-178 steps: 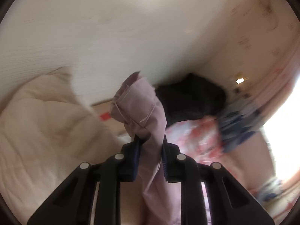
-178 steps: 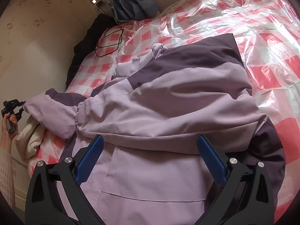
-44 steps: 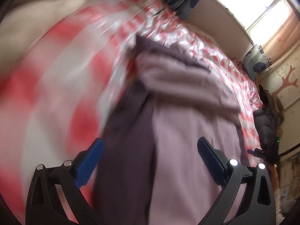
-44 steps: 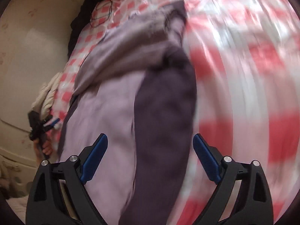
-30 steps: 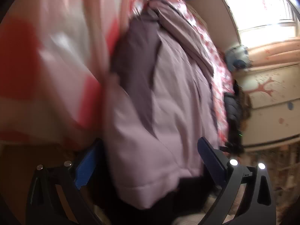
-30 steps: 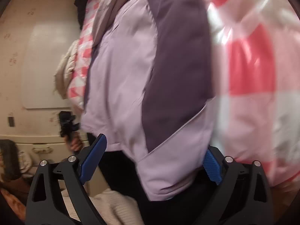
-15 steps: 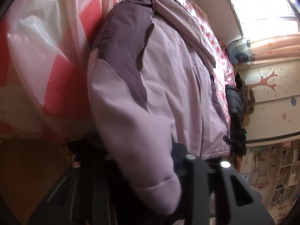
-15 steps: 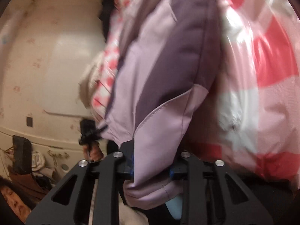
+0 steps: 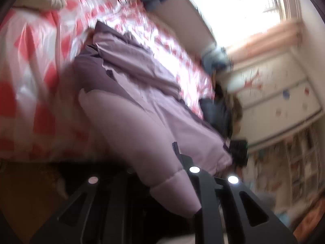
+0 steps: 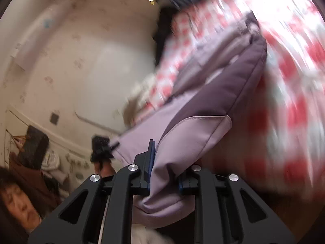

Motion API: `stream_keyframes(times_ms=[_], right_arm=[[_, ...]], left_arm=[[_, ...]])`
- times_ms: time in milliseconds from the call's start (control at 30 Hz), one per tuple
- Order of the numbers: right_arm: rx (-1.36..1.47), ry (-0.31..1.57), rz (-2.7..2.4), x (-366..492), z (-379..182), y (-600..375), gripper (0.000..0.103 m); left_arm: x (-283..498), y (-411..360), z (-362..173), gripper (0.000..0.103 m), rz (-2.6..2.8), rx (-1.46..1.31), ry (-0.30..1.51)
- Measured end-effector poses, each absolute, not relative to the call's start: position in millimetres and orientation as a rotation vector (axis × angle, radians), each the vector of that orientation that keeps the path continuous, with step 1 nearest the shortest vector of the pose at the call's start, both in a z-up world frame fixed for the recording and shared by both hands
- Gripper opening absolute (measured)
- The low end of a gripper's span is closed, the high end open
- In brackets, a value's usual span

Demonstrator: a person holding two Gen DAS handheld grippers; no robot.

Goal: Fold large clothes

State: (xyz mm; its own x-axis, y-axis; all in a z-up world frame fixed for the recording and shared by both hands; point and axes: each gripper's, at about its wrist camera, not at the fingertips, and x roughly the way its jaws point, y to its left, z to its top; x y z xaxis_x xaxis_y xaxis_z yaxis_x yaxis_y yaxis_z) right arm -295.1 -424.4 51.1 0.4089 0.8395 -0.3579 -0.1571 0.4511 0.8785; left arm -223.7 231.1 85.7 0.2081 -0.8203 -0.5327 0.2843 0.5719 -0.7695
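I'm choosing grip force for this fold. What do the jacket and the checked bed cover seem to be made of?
The jacket looks like matte woven synthetic with light padding: puffy hem, stitched seams, no shine. The bed cover looks like glossy plastic film over red-and-white check, given bright glare and crinkles, though blur leaves this uncertain. Both the left gripper and right gripper are shut on the hem.

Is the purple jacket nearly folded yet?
Not yet. Done: the lilac and dark purple jacket lies spread on the red checked bed cover. In hand: the left gripper and right gripper each pinch its bottom hem. Left: folding the hem up toward the collar.
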Motion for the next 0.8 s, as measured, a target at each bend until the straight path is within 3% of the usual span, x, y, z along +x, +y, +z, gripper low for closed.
stream_keyframes(times_ms=[67,100,133,200,267,333,400,600,667,700,733,767,800], right_arm=[[0.896,1.036,0.714,-313.0,20.9,-429.1,0.042],[0.915,1.107,0.694,-320.9,-4.9,-432.2,0.056],[0.934,1.163,0.667,-327.5,-26.7,-437.6,0.060],[1.024,1.202,0.643,-335.9,-64.8,-451.9,0.060],[1.147,1.135,0.677,-342.4,-87.9,-468.8,0.065],[1.201,1.079,0.722,-344.4,-94.6,-470.8,0.078],[1.210,1.058,0.777,-343.3,-97.7,-462.8,0.082],[1.155,1.101,0.827,-339.6,-118.0,-428.6,0.081],[1.153,1.047,0.841,-345.1,-118.9,-426.2,0.059],[1.149,1.022,0.840,-347.9,-117.5,-428.1,0.041],[1.146,1.000,0.842,-351.5,-116.1,-429.3,0.032],[1.138,0.978,0.841,-353.3,-113.2,-428.2,0.030],[1.122,0.960,0.833,-355.7,-108.1,-428.5,0.028]], left_arm=[[-236.2,230.0,58.8,0.040,-0.866,-0.490,1.190],[-240.5,230.7,38.6,0.055,-0.865,-0.461,1.247],[-242.7,234.7,19.5,0.063,-0.840,-0.449,1.289],[-241.5,247.0,-4.1,0.066,-0.828,-0.490,1.313],[-237.0,263.4,-17.0,0.077,-0.829,-0.589,1.287],[-228.3,273.8,-25.6,0.088,-0.835,-0.673,1.261],[-221.6,273.3,-32.2,0.096,-0.846,-0.696,1.257],[-220.0,233.4,-66.2,0.096,-0.863,-0.635,1.377],[-227.0,226.6,-66.9,0.094,-0.848,-0.584,1.373],[-230.7,229.6,-64.3,0.087,-0.838,-0.593,1.349],[-233.0,234.3,-61.4,0.075,-0.834,-0.610,1.324],[-233.5,240.0,-59.3,0.069,-0.829,-0.616,1.310],[-235.4,246.6,-54.6,0.055,-0.814,-0.624,1.287]])
